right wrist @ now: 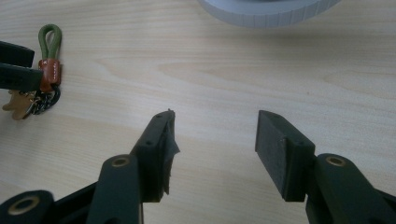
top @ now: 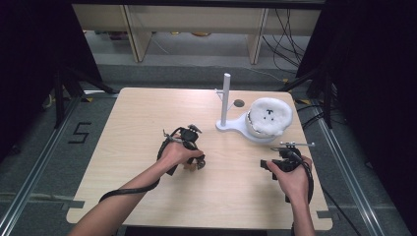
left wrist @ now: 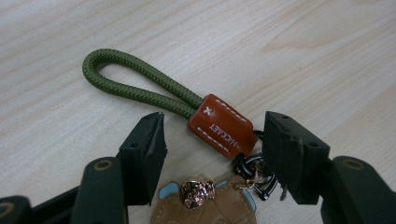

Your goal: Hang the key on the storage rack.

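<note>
A keychain lies on the wooden table (top: pixel 142 113): an olive-green cord loop (left wrist: pixel 135 86), a brown stitched leather tab (left wrist: pixel 223 126), black rings (left wrist: pixel 252 170) and a tan leather charm (left wrist: pixel 205 205). My left gripper (left wrist: pixel 215 122) points down over it, jaws apart on either side of the leather tab, with a gap left of the tab. In the high view the left gripper (top: pixel 194 161) sits at mid-table over the keychain (top: pixel 192 166). My right gripper (right wrist: pixel 215 126) hovers open and empty above bare wood, at the table's right (top: pixel 265 164). The keychain (right wrist: pixel 49 70) lies far to its left.
A white stand with an upright post (top: pixel 225 98) is at the back right, and a round white plush object (top: pixel 269 115) rests on its base. The base's rim (right wrist: pixel 266 11) lies just ahead of the right gripper. Cables trail from both hands.
</note>
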Tool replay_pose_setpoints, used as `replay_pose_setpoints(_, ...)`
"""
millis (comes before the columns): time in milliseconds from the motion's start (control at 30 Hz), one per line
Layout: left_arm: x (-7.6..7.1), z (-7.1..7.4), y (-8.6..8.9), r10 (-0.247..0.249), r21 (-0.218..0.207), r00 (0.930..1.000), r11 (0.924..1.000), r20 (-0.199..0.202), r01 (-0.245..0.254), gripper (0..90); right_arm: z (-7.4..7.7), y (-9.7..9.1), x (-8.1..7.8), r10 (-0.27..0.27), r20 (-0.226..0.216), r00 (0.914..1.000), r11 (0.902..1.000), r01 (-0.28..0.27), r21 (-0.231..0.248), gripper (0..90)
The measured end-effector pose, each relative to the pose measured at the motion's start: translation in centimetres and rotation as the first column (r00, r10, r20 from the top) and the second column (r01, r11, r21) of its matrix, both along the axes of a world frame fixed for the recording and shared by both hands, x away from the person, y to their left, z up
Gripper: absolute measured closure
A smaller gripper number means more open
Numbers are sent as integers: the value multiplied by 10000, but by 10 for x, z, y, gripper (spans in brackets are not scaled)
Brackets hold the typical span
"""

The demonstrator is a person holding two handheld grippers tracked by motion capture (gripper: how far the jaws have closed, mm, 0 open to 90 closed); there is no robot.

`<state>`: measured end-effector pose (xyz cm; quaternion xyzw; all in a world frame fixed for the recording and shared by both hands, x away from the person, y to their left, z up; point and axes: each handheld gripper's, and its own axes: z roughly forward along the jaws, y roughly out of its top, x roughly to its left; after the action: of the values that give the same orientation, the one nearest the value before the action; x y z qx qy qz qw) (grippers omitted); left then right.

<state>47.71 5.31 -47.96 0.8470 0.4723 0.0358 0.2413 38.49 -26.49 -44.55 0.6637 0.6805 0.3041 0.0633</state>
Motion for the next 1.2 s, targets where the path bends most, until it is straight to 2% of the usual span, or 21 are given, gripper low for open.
replay_pose_setpoints(167,2,-2,-3,109,24,9999,9999,-132,-108,391,-1,0,0,-77,-11,10000,10000,77,-20,481)
replay_pose_setpoints(200,1,-3,-4,238,-46,9996,9997,-182,-238,393,-2,-3,1,194,146,9997,9996,-191,-204,480)
replay_pose_setpoints(300,2,-4,-4,105,61,9998,9999,-176,-104,397,-3,-3,1,199,142,9997,9996,-196,-206,479)
replay_pose_setpoints(367,2,-6,-7,375,-24,9985,9993,-395,-377,413,-2,-3,1,161,65,9998,9997,-160,-159,477)
replay_pose_setpoints(667,3,-6,-10,259,84,9986,9996,-453,-256,456,-3,-3,1,192,105,9998,9997,-190,-168,475)
replay_pose_setpoints(733,2,-5,-11,80,126,9991,9999,-421,-74,496,-3,-3,1,196,153,9997,9996,-192,-229,475)
replay_pose_setpoints(800,1,-5,-12,-195,343,9993,9992,-304,205,522,-3,-3,1,131,164,9998,9996,-127,-253,475)
replay_pose_setpoints(833,2,-4,-11,-469,461,9985,9978,-271,481,532,-3,-4,1,200,138,9997,9997,-197,-161,475)
replay_pose_setpoints(867,1,-4,-12,-462,321,9980,9983,-439,477,580,-3,-4,1,209,124,9997,9997,-207,-143,475)
replay_pose_setpoints(900,2,-4,-12,-700,546,9968,9959,-379,721,623,-3,-4,1,218,122,9997,9997,-217,-130,475)
replay_pose_setpoints(933,2,-4,-12,-740,507,9965,9958,-377,759,650,-4,-6,1,349,210,9992,9993,-347,-123,472)
replay_pose_setpoints(1033,2,-4,-11,-840,351,9958,9957,-354,853,686,-2,-7,1,124,160,9998,9999,-122,-84,472)
replay_pose_setpoints(1067,2,-4,-10,-1131,383,9934,9928,-199,1137,696,-2,-8,1,52,157,9999,9999,-50,-144,472)
replay_pose_setpoints(1133,0,-5,-10,-1080,207,9940,9939,-196,1084,717,-1,-8,-1,201,142,9997,9998,-201,7,472)
replay_pose_setpoints(1167,1,-5,-9,-1364,254,9907,9903,-43,1364,726,-2,-8,-1,252,184,9995,9997,-253,57,472)
replay_pose_setpoints(1200,0,-6,-8,-1413,185,9900,9898,-11,1413,741,-2,-7,0,159,186,9997,9999,-158,-6,472)
